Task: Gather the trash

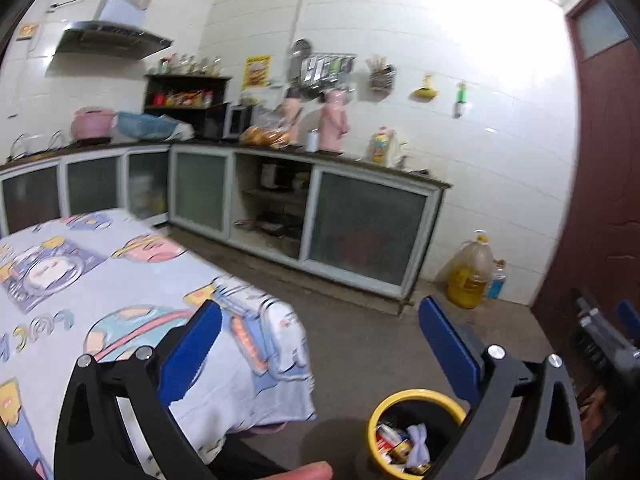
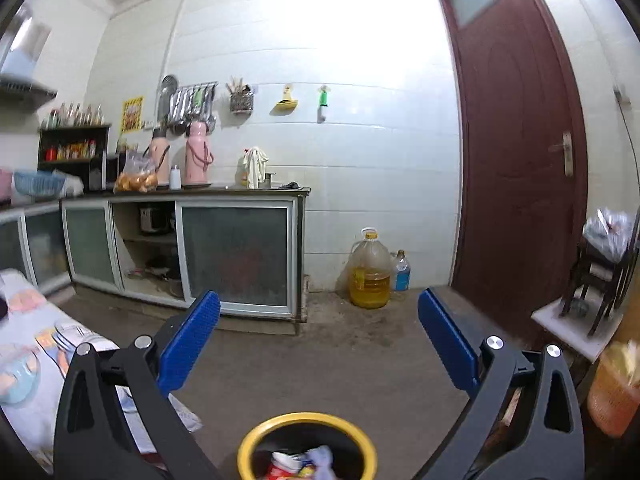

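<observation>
While both grippers hang in the air above a kitchen floor, neither grips anything. From its own camera, the left gripper (image 1: 320, 344) has its blue fingers spread wide apart, with nothing between them; it sits above the edge of a table covered with a cartoon-print cloth (image 1: 120, 280). Below and to its right stands a yellow-rimmed trash bin (image 1: 400, 400) on the floor, holding crumpled wrappers and paper (labels too blurred to read). The right gripper (image 2: 320, 340) is likewise spread wide and empty, hovering almost directly over the same bin (image 2: 306, 424). Ahead are glass-fronted cabinets (image 2: 236, 252), a jug of yellow oil (image 2: 370, 276) and a dark red door (image 2: 516, 140).
</observation>
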{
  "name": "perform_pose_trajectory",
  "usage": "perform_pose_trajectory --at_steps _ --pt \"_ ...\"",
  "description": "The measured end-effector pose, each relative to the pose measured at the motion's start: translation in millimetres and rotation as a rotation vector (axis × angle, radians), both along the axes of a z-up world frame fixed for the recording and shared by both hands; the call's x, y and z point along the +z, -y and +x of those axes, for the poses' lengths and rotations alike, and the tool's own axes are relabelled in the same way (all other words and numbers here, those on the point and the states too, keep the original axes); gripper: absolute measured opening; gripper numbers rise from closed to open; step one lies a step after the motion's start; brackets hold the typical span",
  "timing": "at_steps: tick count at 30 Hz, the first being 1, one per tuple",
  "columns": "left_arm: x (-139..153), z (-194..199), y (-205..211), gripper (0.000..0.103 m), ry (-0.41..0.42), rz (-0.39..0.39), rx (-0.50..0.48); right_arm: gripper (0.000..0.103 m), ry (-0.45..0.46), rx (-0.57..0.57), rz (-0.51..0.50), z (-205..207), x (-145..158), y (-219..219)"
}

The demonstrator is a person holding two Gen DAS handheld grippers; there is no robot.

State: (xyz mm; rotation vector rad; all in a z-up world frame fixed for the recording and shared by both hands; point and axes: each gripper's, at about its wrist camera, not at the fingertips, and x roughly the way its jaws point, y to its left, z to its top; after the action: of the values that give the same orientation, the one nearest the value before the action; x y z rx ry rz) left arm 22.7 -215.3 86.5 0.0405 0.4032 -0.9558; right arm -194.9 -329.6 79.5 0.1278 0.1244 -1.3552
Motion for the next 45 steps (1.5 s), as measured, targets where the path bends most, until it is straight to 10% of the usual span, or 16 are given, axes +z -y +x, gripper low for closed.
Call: perform_pose_trajectory --at_steps 17,23,45 --pt "-49.2 -18.0 -62.9 0.095 -0.011 0.080 0.303 0.095 -0.141 0.177 0.078 27.3 -53.2 -33.0" --pt "-59.3 -20.8 -58.1 0.095 -0.040 0.098 0.283 0.095 -0.179 0.342 0.179 48.3 -70.6 -26.1" --pt "-60.5 -25.1 -41.6 0.095 0.001 0.196 0.377 0.095 -0.178 0.312 0.175 47.9 -76.3 -29.6"
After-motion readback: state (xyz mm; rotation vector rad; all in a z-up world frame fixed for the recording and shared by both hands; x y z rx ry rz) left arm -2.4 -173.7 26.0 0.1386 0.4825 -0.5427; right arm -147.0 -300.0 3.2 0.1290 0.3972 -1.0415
